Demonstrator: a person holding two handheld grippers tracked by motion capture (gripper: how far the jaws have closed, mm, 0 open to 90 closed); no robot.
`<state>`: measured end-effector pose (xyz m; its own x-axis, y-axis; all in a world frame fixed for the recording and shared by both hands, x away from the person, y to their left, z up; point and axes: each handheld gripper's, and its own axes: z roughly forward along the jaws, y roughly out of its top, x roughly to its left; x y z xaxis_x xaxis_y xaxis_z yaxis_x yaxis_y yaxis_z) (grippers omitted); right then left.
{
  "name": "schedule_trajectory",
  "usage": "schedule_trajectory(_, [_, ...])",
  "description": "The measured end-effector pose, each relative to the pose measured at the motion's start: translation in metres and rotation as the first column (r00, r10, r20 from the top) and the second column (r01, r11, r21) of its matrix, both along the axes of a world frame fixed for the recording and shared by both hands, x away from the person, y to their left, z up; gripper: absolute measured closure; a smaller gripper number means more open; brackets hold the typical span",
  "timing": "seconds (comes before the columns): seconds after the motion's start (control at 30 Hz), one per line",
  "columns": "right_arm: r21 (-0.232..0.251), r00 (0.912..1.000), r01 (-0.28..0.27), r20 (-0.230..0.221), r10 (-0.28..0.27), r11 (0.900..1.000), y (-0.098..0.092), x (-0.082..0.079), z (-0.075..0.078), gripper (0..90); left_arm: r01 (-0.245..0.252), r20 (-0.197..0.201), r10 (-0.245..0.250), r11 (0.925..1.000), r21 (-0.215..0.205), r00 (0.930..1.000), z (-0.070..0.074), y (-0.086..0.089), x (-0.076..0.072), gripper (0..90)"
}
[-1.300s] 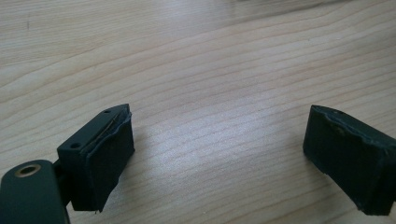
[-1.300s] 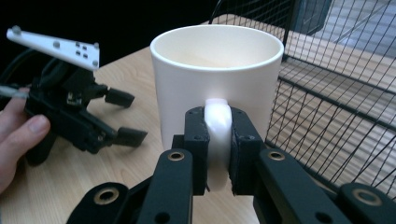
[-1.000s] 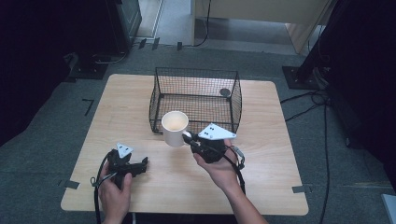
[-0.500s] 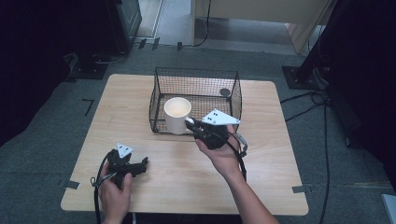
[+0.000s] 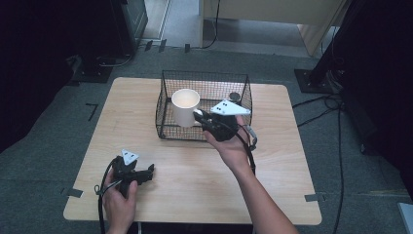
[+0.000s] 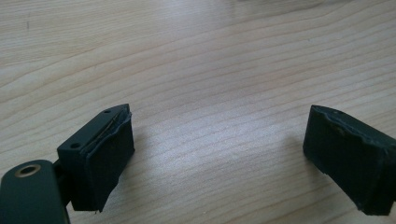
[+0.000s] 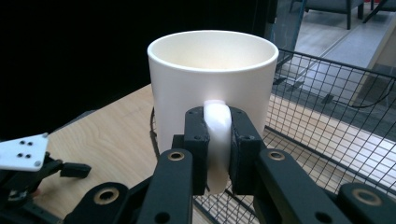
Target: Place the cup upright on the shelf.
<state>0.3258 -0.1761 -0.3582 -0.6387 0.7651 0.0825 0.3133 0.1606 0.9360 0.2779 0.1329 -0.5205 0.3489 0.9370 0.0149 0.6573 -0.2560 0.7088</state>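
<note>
A white mug [image 5: 185, 105] hangs upright over the front left part of a black wire basket [image 5: 242, 86]. My right gripper [image 5: 198, 115] is shut on the mug's handle, coming at it from the right. In the right gripper view the two black jaws clamp the white handle [image 7: 217, 140], with the mug body [image 7: 212, 74] just beyond and the basket's mesh [image 7: 327, 93] to the right. My left gripper [image 5: 148, 170] rests on the table near the front left, held by a hand. Its jaws [image 6: 215, 158] stand wide apart over bare wood.
The wooden table [image 5: 195, 185] has free surface in front of the basket and at both sides. A small dark round object [image 5: 235, 96] lies in the basket's back right corner. Dark equipment and cables stand on the floor around the table.
My right gripper has lifted the mug off the table in front of the basket and carried it up and away, over the basket's front wall. The left gripper has stayed put.
</note>
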Motion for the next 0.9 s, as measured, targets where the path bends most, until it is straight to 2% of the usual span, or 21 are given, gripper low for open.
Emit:
schedule_trajectory(0.3, [-0.035,0.9997,0.021,0.016,-0.020,0.999,0.003,0.026,-0.001,80.4,0.000,0.001,0.000,1.0000,0.000,1.0000,0.000,0.000,0.000,9.3])
schedule_trajectory(0.43, [-0.014,0.9999,0.012,0.004,-0.012,1.000,0.004,0.038,-0.004,80.4,-0.001,0.002,0.001,1.0000,0.000,1.0000,0.000,0.000,0.000,9.3])
schedule_trajectory(0.7, [-0.035,0.9997,0.015,0.018,-0.015,0.999,0.007,0.060,-0.013,80.4,-0.001,0.002,0.001,1.0000,0.000,1.0000,0.000,0.000,0.000,9.3])
schedule_trajectory(0.8, [0.004,1.0000,0.003,0.005,-0.003,1.000,0.005,0.069,-0.019,80.4,0.000,0.001,0.000,1.0000,0.001,1.0000,0.000,0.000,0.000,9.3])
schedule_trajectory(0.9, [-0.007,0.9998,-0.009,0.020,0.009,1.000,0.005,0.077,-0.023,80.4,-0.002,0.002,0.002,1.0000,-0.001,1.0000,0.000,-0.001,0.000,9.3])
